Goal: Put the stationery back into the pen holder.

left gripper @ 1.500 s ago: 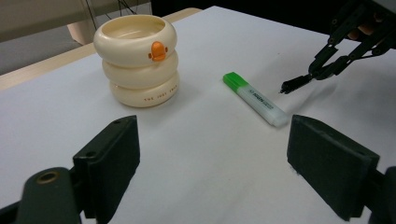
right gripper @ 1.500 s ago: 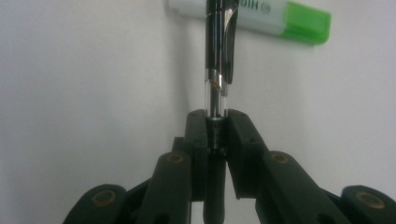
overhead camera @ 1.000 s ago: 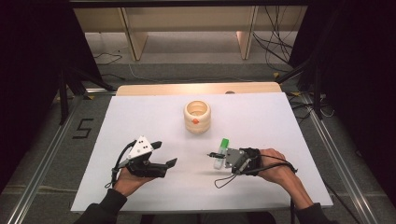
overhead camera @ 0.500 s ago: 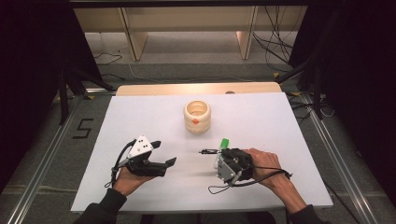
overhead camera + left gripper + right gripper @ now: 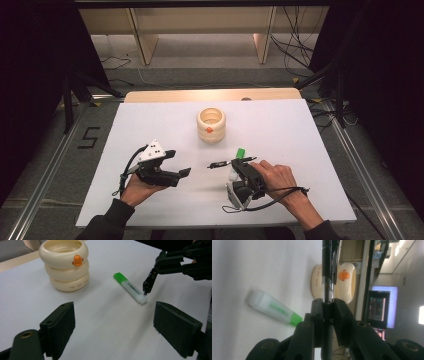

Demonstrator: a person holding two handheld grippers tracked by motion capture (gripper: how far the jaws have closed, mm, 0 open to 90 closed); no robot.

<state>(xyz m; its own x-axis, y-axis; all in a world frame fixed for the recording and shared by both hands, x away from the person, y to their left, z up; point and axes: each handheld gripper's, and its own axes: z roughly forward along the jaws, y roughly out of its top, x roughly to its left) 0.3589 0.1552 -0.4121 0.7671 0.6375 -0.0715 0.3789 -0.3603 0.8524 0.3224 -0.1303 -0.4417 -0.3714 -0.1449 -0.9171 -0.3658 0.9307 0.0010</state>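
Note:
My right gripper (image 5: 248,161) is shut on a black pen (image 5: 225,163), which sticks out level to the left, just above the white table (image 5: 300,135). In the right gripper view the pen (image 5: 328,265) runs up from the closed jaws (image 5: 328,305). A green-capped white highlighter (image 5: 239,154) lies on the table right beside that gripper, under the pen's tip (image 5: 148,282). A cream ringed holder (image 5: 211,125) with an orange beak stands upright at mid table. My left gripper (image 5: 178,162) rests open at the front left, nothing between its jaws (image 5: 117,327).
The highlighter (image 5: 130,287) lies at an angle between the holder (image 5: 63,263) and the right gripper (image 5: 185,262). A wooden strip (image 5: 210,95) borders the table's far edge. Metal rails (image 5: 350,150) run along both sides on the floor.
My right hand has rolled over and shifted slightly left and nearer, bringing the black pen up off the table so it points left. The left gripper has stayed put.

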